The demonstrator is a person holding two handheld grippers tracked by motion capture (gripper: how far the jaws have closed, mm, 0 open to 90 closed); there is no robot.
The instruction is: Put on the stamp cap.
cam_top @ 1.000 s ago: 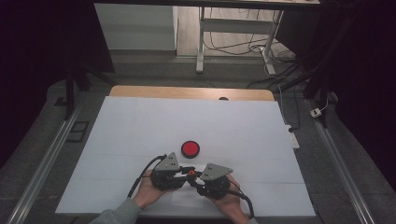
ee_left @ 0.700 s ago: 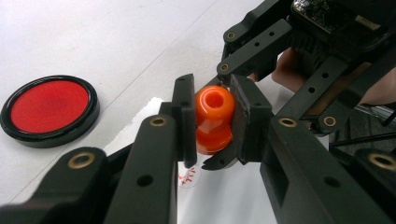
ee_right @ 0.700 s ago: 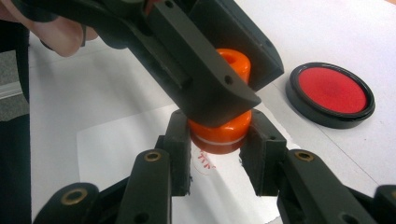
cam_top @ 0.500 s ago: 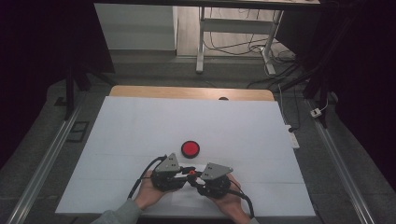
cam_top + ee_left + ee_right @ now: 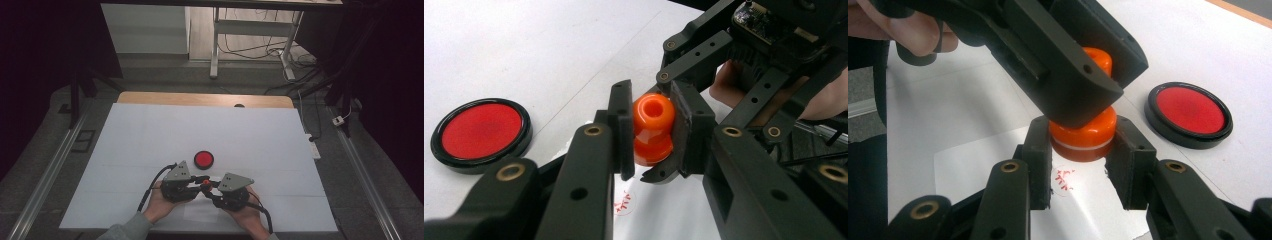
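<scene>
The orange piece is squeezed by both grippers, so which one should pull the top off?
Probably the left gripper: its jaws clamp the upper knob of the orange piece. The right gripper grips the wider base just above the paper, so it can hold steady.

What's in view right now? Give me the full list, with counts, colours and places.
Orange piece: one, orange, two-part, a rounded top with a hole over a wider base; held between both claws near the table's front edge.
Round disc: one, red face in a black rim; flat on the sheet just beyond the claws.
Paper slip: one, white with a red mark; under the orange piece.
White sheet: one, covering the table.
Table: one, wooden edge at the far side.
Left claw: one, black, shut on the upper part.
Right claw: one, black, shut on the base.
Hands: two, at the near edge.
</scene>
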